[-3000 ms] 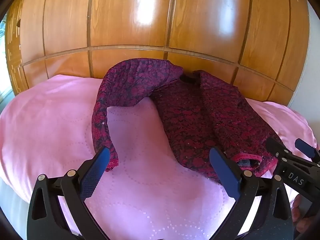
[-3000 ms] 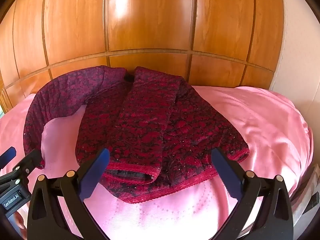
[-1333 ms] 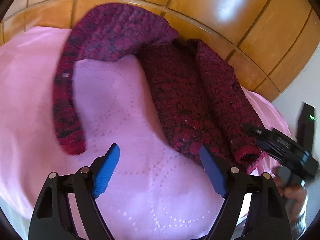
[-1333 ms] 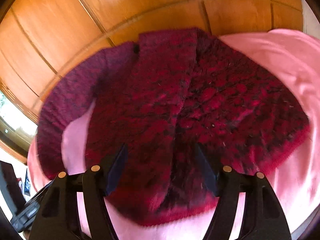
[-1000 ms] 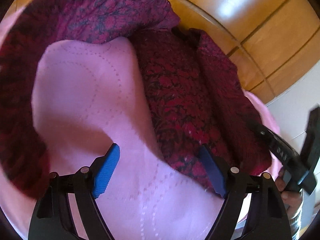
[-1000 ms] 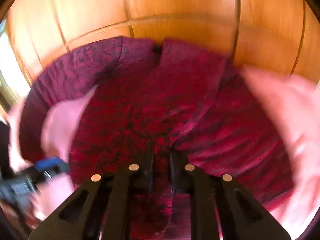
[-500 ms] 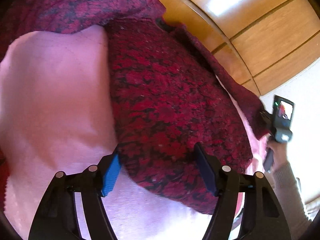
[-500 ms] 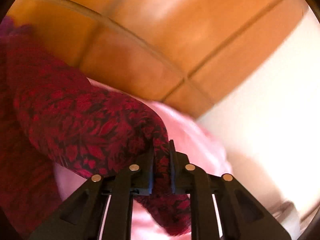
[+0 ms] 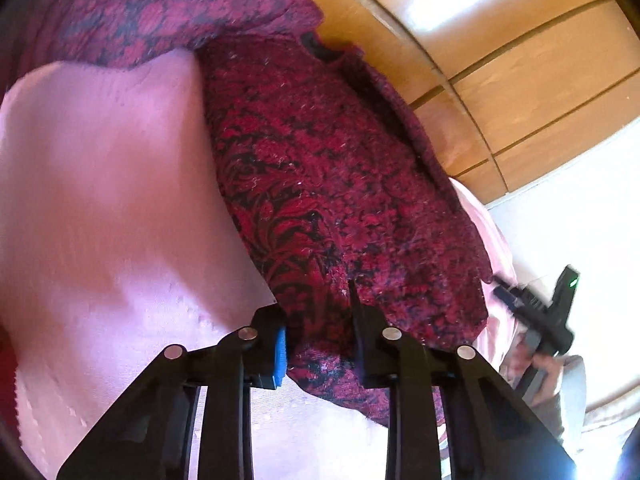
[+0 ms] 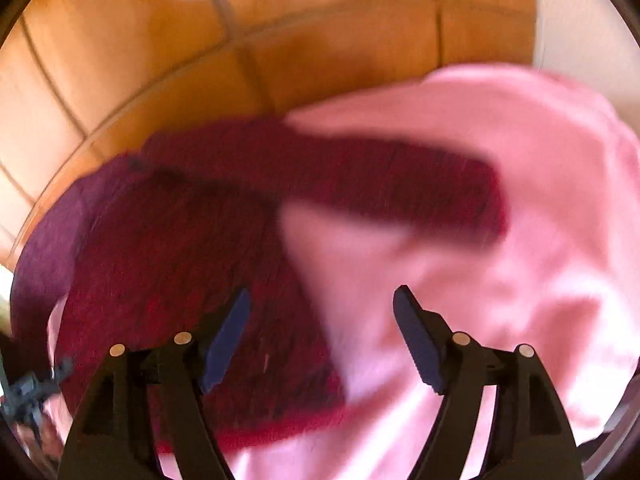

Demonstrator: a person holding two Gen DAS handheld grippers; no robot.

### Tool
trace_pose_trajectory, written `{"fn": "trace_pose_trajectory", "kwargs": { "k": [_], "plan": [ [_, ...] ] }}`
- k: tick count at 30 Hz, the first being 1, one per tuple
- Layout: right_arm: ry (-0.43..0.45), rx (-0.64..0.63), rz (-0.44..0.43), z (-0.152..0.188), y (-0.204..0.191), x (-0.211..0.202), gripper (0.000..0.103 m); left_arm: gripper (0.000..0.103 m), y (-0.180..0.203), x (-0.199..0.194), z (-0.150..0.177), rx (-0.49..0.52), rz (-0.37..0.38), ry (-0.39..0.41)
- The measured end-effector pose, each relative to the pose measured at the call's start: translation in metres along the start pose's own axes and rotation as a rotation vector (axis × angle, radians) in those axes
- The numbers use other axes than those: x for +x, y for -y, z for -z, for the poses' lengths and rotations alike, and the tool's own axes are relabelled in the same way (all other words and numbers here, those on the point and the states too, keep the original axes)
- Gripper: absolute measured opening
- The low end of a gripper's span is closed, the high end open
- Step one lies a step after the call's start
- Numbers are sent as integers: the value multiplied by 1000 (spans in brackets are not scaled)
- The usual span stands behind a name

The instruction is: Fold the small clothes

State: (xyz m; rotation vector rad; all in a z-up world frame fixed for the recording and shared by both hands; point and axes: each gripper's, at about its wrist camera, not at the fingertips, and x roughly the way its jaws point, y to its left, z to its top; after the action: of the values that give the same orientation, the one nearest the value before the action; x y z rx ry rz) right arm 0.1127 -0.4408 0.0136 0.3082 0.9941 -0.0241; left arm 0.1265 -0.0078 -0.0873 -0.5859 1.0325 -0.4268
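Observation:
A dark red and black patterned sweater [image 9: 320, 176] lies on a pink bedspread [image 9: 112, 208]. My left gripper [image 9: 316, 328] is closing on the sweater's bottom hem, with cloth bunched between the blue pads. In the right wrist view the sweater [image 10: 192, 256] is blurred, and one sleeve [image 10: 400, 188] lies stretched out to the right over the pink bedspread [image 10: 500, 280]. My right gripper [image 10: 320, 340] is open and empty above the sweater's right edge. The right gripper also shows in the left wrist view [image 9: 536, 312], held by a hand.
A glossy wooden headboard [image 9: 500, 52] runs behind the bed; it also shows in the right wrist view [image 10: 240, 40]. A white wall [image 9: 580, 216] stands to the right. The other sleeve [image 9: 140, 8] curves away at the upper left.
My right gripper let go of the sleeve, which now lies spread to the right, and opened. My left gripper moved onto the sweater's hem and its jaws narrowed around the cloth.

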Motion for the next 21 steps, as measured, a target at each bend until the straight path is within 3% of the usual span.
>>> {"fn": "trace_pose_trajectory", "kwargs": {
  "k": [2,3,4,9,12,17,21],
  "plan": [
    [-72,-14,-25,10,-8,13,45,19,6,-10,-6,18,5,23],
    [-81,-27,-33,13,-16,11,23,18,10,-16,-9,32,3,35],
    [-65,-60,-14,15,-26,3,17,17,13,-22,-13,45,2,47],
    [67,-216,-128,5,-91,-68,15,14,29,-64,-41,105,2,130],
    [95,-290,-203,27,-120,-97,15,14,25,-96,-53,112,1,174],
    [-6,-377,-286,92,-139,-101,14,13,-6,-134,-31,119,-58,160],
    [-130,-381,-247,145,-128,-80,13,13,-40,-128,12,103,-136,74]
  ]
}}
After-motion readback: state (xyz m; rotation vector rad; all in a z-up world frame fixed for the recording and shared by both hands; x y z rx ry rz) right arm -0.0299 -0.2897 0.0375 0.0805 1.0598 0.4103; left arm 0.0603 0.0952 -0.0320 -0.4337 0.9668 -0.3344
